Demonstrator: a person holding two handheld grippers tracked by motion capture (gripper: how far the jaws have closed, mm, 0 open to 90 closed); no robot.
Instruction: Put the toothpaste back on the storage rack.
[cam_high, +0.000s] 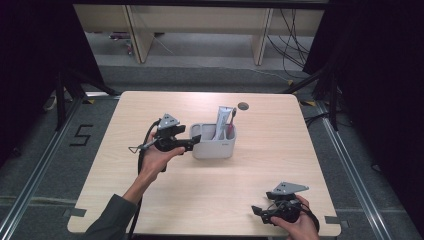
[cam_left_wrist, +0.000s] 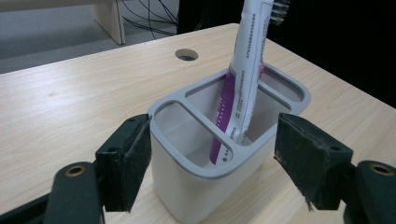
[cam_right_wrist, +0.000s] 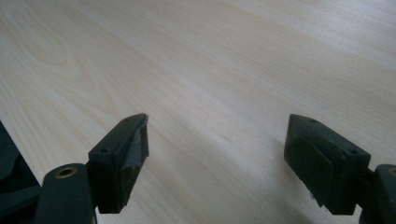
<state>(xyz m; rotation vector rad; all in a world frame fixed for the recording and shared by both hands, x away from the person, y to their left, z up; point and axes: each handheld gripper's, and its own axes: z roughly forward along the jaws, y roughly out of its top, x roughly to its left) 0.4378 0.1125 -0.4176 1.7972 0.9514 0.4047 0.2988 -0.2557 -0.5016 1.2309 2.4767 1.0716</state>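
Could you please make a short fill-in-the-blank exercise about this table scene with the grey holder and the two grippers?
1. The toothpaste tube stands in the grey ____.
2. The jaws of the left gripper stand on either side of the holder, and they are ____, not pressing on it.
3. The right gripper is held over bare ____, with nothing between its jaws.
4. The holder is divided into ____ compartments.

Missing words: holder; open; table; three

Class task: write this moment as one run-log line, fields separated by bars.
left gripper: open, jaws either side of grey plastic three-compartment holder | white-and-purple toothpaste tube: upright in middle compartment | right gripper: open above light wooden table
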